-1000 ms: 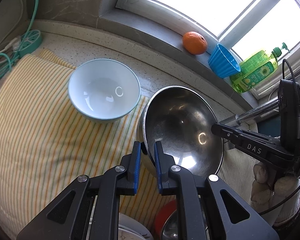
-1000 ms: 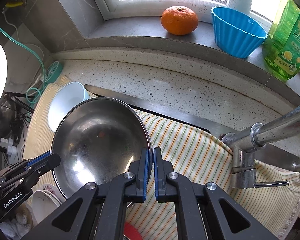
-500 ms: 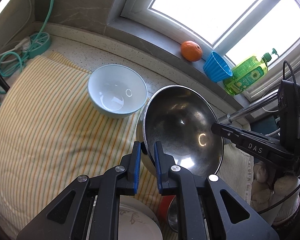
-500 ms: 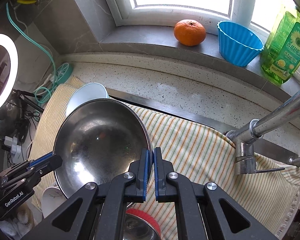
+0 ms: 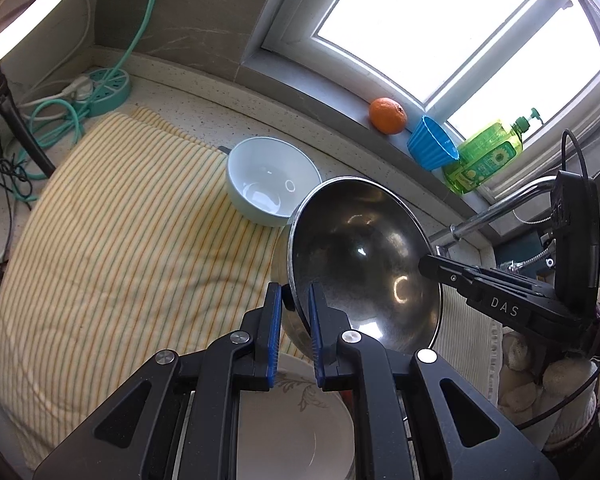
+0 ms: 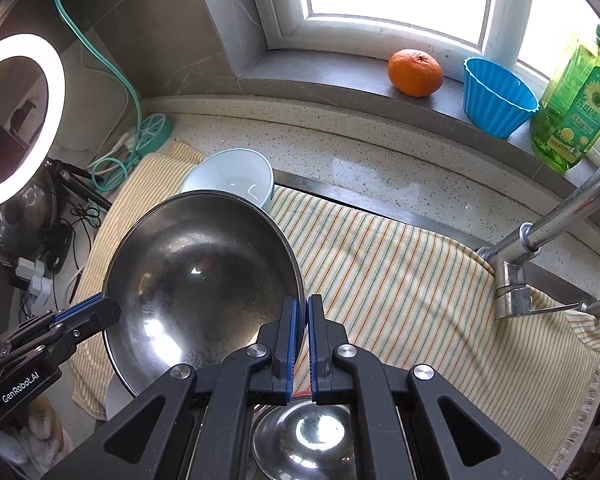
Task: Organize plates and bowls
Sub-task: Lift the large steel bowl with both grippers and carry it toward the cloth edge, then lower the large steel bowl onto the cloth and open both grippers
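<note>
Two tongs grip one steel bowl (image 5: 364, 256) by opposite rims.
Left tongs (image 5: 294, 330) and right tongs (image 6: 302, 344) pinch it, tilted, above the striped cloth (image 5: 120, 240), near the pale bowl (image 5: 272, 192) on the tabletop (image 6: 380, 168).

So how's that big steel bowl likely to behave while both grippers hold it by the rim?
The steel bowl looks rigid, so it shouldn't flex. Its polished rim is probably slippery under the left gripper and right gripper. Being wide and thin-walled, it could swing or tilt.
</note>
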`<control>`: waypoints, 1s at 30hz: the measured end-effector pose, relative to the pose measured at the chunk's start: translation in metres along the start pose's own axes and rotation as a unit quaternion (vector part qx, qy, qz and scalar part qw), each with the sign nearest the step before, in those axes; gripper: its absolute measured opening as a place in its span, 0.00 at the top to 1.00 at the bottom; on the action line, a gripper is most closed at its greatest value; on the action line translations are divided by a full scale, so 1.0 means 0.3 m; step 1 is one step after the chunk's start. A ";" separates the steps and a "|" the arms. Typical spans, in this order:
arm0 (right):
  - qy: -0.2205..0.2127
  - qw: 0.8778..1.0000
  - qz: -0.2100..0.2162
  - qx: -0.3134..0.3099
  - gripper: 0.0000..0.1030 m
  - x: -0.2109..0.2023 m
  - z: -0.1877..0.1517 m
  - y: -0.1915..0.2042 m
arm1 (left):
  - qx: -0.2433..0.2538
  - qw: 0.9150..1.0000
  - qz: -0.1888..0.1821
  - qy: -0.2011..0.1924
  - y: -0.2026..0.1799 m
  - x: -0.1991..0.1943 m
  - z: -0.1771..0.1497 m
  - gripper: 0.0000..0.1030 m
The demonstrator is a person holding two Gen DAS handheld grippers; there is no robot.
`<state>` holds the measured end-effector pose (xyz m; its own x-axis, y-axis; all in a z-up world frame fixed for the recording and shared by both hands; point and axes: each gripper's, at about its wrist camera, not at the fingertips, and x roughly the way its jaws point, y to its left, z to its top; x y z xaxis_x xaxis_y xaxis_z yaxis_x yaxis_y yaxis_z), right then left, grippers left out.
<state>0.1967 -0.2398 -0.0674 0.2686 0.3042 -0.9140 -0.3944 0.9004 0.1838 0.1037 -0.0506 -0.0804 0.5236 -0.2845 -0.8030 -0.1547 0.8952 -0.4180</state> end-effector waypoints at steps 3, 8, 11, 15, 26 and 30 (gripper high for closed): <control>0.000 1.000 0.000 -0.002 0.95 -0.007 -0.013 0.039 | -0.002 1.000 0.001 -0.004 0.025 -0.026 -0.010 0.89; -0.002 1.000 0.001 -0.007 0.95 -0.012 -0.027 0.109 | -0.008 1.000 0.004 -0.006 0.076 -0.061 -0.028 0.89; -0.002 1.000 0.004 -0.011 0.95 -0.009 -0.033 0.154 | -0.014 1.000 0.007 -0.007 0.113 -0.084 -0.040 0.89; -0.002 1.000 0.007 -0.018 0.95 0.000 -0.041 0.220 | -0.022 1.000 0.012 -0.012 0.163 -0.119 -0.051 0.89; 0.001 0.999 0.021 -0.038 0.95 0.044 -0.040 0.408 | -0.045 0.998 0.030 -0.021 0.311 -0.207 -0.069 0.89; 0.006 0.999 0.027 -0.047 0.95 0.069 -0.040 0.475 | -0.052 0.998 0.037 -0.022 0.366 -0.234 -0.080 0.89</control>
<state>0.1357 -0.1090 -0.0645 0.2349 0.3474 -0.9078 -0.4884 0.8497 0.1988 0.0299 0.0595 -0.0802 0.5441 -0.2009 -0.8146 -0.2792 0.8722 -0.4016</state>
